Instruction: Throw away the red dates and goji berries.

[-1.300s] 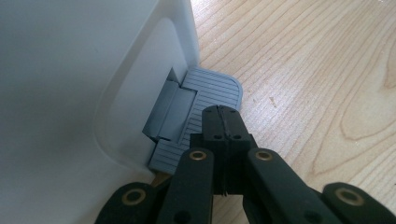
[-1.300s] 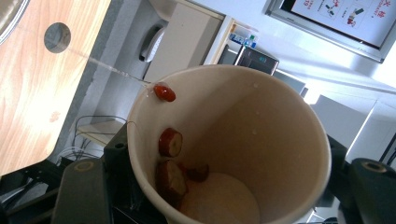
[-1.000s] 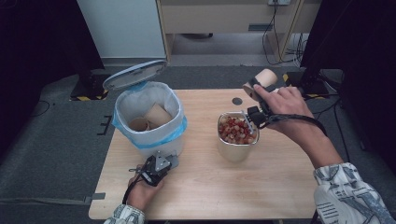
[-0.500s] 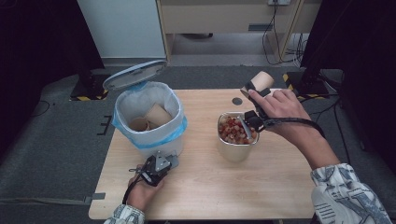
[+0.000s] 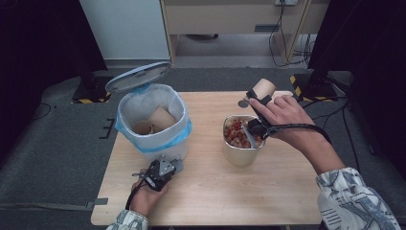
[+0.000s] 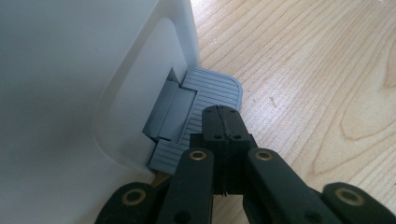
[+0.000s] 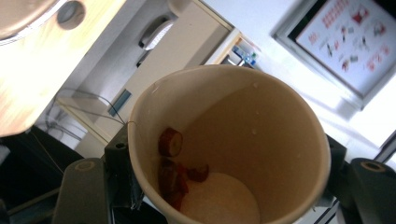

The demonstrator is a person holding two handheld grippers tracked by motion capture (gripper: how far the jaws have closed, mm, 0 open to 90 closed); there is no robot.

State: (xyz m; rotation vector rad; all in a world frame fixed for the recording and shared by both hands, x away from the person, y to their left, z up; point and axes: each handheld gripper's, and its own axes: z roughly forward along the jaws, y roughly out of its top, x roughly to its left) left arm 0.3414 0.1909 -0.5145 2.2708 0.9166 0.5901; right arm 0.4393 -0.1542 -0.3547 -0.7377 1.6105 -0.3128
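Right tongs [image 5: 256, 103] clamped on a brown paper cup [image 5: 263, 88], jaws pressing its sides; cup tipped on its side in the air, just above and at 1 o'clock of the metal container [image 5: 242, 152]. In the right gripper view the paper cup [image 7: 233, 140] mouth faces the camera, a few reddish food bits [image 7: 175, 163] stuck to the inner wall low on the left, black jaws on both sides of the cup.

Metal container sits on the desk [image 5: 215, 196] right of centre, full of red and pale food scraps [image 5: 235, 136], directly below the right hand [image 5: 287, 115].

Left tongs [image 5: 160, 172] fully closed, nothing between the jaws. In the left gripper view the closed tips [image 6: 223, 122] rest on the grey ribbed pedal [image 6: 205, 105] at the foot of the white bin [image 6: 70, 93].

The pedal bin [image 5: 153, 139] stands at 9 o'clock of the metal container, well apart from it, lid [image 5: 139, 75] up at the back, blue liner [image 5: 184, 130] folded over the rim. Two brown paper cups [image 5: 153, 122] lie inside the bin. A small dark round thing [image 5: 242, 103] lies on the desk at 12 o'clock of the container, too small to tell what it is.
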